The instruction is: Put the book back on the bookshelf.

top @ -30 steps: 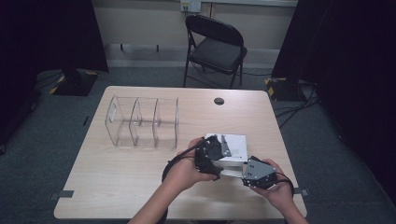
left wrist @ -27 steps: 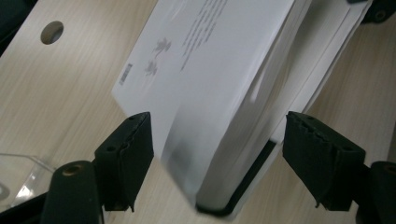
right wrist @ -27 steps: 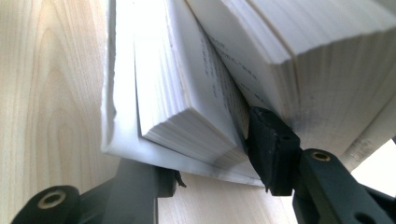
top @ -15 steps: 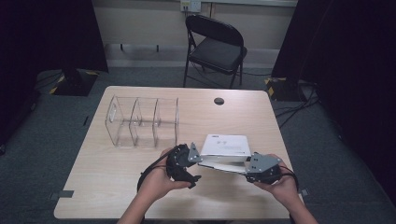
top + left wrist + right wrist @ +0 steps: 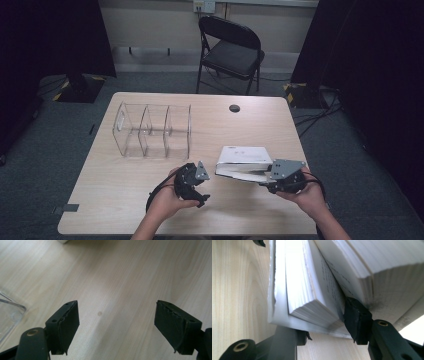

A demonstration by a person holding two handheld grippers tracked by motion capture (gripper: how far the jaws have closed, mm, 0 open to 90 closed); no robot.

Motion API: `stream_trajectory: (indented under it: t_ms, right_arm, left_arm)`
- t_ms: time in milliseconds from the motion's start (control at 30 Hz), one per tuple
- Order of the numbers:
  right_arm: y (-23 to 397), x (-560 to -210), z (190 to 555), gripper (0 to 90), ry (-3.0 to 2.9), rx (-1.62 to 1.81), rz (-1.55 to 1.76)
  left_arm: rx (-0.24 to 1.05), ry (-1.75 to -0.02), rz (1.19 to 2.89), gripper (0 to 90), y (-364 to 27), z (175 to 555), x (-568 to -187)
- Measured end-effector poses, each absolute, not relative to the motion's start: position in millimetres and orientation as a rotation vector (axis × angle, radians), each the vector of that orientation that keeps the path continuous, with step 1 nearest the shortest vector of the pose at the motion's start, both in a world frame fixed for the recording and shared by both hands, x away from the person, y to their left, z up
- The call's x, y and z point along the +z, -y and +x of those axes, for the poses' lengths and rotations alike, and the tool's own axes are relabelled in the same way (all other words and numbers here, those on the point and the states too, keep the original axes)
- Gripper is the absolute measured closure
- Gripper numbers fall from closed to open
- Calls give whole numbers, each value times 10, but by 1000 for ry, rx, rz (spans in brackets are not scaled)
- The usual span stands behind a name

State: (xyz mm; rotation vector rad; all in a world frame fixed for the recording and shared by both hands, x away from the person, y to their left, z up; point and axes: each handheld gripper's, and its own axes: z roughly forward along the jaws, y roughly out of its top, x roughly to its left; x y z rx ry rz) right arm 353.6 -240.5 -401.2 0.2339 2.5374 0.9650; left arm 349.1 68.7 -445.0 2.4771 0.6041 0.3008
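Note:
A thick white paperback book (image 5: 244,156) hangs partly open just above the table (image 5: 125,200), at the front right. My right gripper (image 5: 267,176) is shut on its near edge. In the right gripper view, one finger (image 5: 356,318) is wedged between the pages and the other sits under the cover, so the gripper (image 5: 324,326) clamps the book's (image 5: 307,285) lower block of pages. My left gripper (image 5: 199,186) is left of the book and apart from it. It stands open (image 5: 116,322) over bare wood with nothing between its fingers.
A clear plastic organizer (image 5: 152,130) with three compartments stands at the table's left middle; its corner (image 5: 7,311) shows in the left gripper view. A round black cable port (image 5: 234,108) sits near the far edge. A black folding chair (image 5: 231,50) stands behind the table.
My left gripper has let go of the book, opened and drawn back left toward the front edge. The right gripper still holds the book, now lower and flatter.

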Motion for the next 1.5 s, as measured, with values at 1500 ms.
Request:
stream_trajectory:
  t_ms: [1500]
  right_arm:
    - [2381, -3611, 3812, 684, -2624, 805, 276]
  left_arm:
    - [250, -620, 2494, 175, -694, 3498, -4794]
